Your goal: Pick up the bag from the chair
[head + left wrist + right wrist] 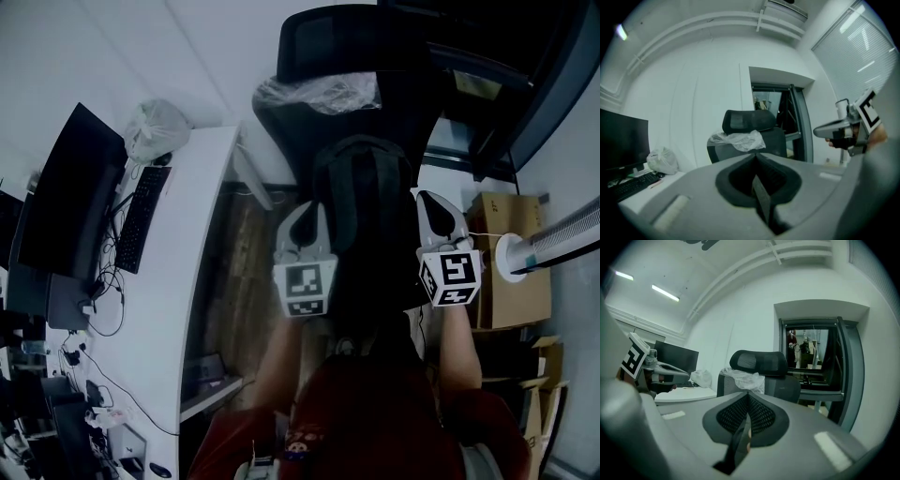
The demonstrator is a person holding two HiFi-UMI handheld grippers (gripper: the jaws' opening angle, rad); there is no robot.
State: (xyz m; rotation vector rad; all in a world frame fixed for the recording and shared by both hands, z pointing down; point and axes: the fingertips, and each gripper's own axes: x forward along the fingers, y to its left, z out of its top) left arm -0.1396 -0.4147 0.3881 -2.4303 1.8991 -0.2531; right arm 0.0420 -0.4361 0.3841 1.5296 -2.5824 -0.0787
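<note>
A black backpack (367, 220) hangs between my two grippers, in front of the black office chair (342, 42). My left gripper (307, 210) is at the bag's left side and is shut on a dark strap (762, 197). At the bag's right side, my right gripper (433, 201) is also shut on a dark strap (737, 442). The bag hides the chair's seat in the head view. Crumpled clear plastic (319, 94) lies over the chair's backrest. Both gripper views look past the closed jaws at the chair (747, 123) (757, 363).
A white desk (202, 281) on the left carries a monitor (61, 197), a keyboard (141, 216), cables and a plastic bag (155, 127). A cardboard box (511, 272) and a white ribbed tube (553, 239) stand on the right. A dark doorway (813, 357) lies behind the chair.
</note>
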